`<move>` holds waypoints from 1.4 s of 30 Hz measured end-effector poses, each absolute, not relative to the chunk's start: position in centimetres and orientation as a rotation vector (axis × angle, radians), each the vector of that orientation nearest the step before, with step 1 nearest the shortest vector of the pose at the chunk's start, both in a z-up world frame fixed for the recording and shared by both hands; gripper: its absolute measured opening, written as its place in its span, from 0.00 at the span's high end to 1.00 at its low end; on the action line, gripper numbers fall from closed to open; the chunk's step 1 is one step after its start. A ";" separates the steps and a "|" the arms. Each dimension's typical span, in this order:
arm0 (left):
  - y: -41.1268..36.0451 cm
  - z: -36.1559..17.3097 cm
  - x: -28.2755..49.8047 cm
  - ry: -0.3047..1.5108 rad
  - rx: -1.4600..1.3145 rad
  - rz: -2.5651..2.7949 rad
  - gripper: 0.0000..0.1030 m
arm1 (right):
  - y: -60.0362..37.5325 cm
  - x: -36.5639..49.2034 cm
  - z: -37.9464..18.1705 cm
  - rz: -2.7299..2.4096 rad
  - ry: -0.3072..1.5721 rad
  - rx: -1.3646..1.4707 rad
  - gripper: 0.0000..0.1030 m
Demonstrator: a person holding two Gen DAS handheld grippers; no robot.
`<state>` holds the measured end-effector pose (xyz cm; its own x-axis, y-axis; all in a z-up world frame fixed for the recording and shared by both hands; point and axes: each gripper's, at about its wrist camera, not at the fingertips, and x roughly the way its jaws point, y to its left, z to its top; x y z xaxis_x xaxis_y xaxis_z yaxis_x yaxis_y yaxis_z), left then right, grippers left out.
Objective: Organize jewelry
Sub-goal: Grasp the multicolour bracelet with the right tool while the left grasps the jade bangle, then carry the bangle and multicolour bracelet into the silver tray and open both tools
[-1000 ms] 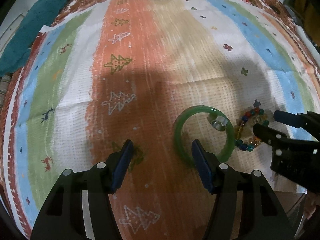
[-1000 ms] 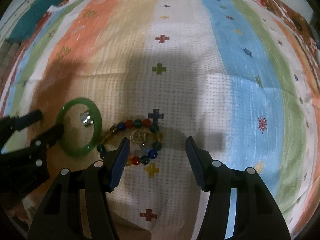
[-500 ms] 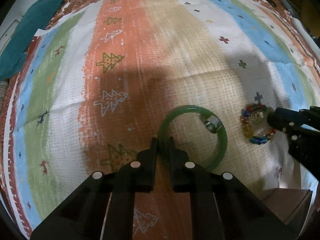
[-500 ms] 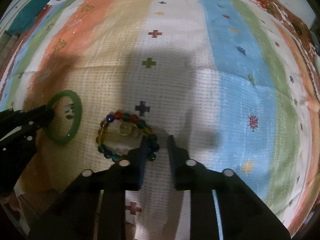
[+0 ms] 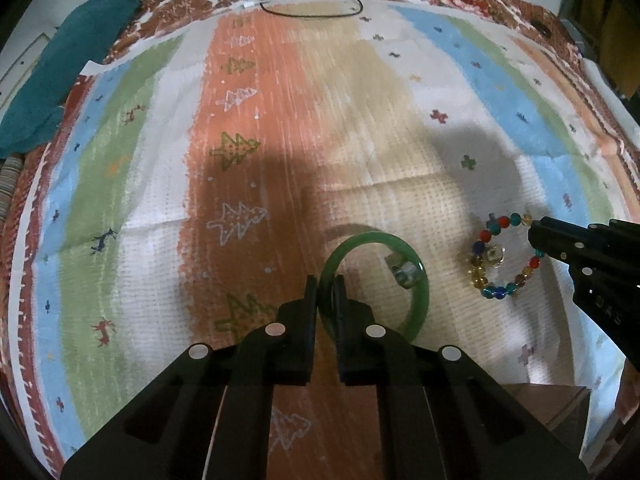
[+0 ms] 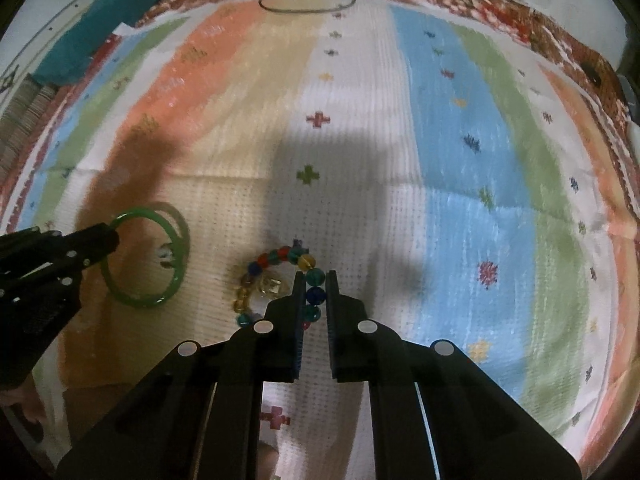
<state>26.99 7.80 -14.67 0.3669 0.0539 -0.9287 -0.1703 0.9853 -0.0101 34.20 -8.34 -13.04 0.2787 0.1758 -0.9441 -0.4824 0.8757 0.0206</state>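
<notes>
A green bangle [image 5: 423,300] lies on the striped cloth [image 5: 360,140], and my left gripper [image 5: 325,284] is shut on its left rim. A small silver ring [image 5: 404,274] sits inside the bangle. To the right is a bracelet of coloured beads [image 5: 485,235] with a clear charm [image 5: 494,256] in its middle. My right gripper [image 5: 538,236] pinches its far right side. In the right wrist view that gripper [image 6: 312,280] is shut on the bracelet's beads [image 6: 264,260]. The bangle [image 6: 140,300] casts a ring shadow beside it, held by the left gripper [image 6: 110,236].
A black cord loop [image 5: 312,4] lies at the cloth's far edge. A teal cloth [image 5: 68,72] sits at the far left. Brown table [image 5: 560,400] shows past the cloth's near right edge. The cloth stretches wide beyond the jewelry.
Both grippers went from open to shut, the left on the bangle's rim and the right on the bead bracelet. The right gripper has risen a little with the beads.
</notes>
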 end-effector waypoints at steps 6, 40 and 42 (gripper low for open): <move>7.8 -13.2 27.0 1.153 -0.126 0.143 0.93 | -8.3 33.4 -11.2 0.491 1.166 -0.267 0.90; 4.6 -5.5 21.0 0.982 -0.102 0.131 0.92 | -9.5 28.1 -4.3 0.552 0.978 -0.206 0.90; 4.5 -5.3 20.6 0.976 -0.097 0.134 0.92 | -9.7 27.6 -3.8 0.556 0.963 -0.202 0.90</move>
<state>20.61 4.47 -5.25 0.5532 0.0696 -0.8301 -0.1569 0.9874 -0.0218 27.65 -9.70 -3.83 0.4450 0.3572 -0.8212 -0.5322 0.8430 0.0783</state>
